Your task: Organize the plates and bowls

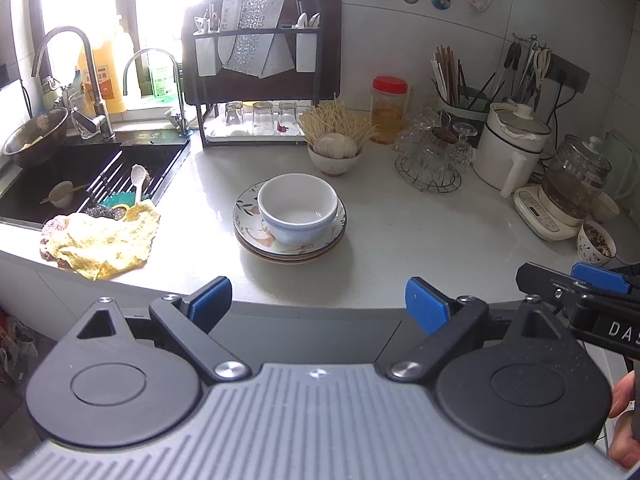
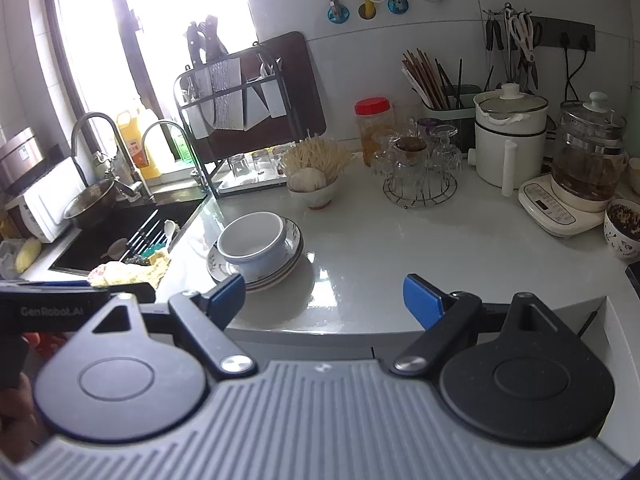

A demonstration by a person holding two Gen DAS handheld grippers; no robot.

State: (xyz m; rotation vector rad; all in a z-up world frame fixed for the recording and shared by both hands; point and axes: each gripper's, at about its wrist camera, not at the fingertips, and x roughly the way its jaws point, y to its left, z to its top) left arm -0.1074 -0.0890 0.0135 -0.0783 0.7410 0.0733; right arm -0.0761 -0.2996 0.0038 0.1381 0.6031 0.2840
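- Bowls (image 1: 298, 210) sit nested on stacked plates (image 1: 248, 216) ahead of both tools, apart from either.
- Left tool (image 1: 318, 300) and right tool (image 2: 323, 295) hover wide open, empty.
- Next grasp likely suits the top bowl's rim, lifted straight up.

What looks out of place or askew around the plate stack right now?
The white bowls sit off-centre on the stacked plates, and the plates look slightly fanned. A crumpled yellow cloth lies beside them, reaching the counter edge by the sink. Nothing looks spilled or broken.

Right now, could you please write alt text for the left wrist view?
White bowls sit nested on stacked plates mid-countertop, ahead of the open, empty left gripper. A sink and yellow cloth lie left; the right gripper enters at right.
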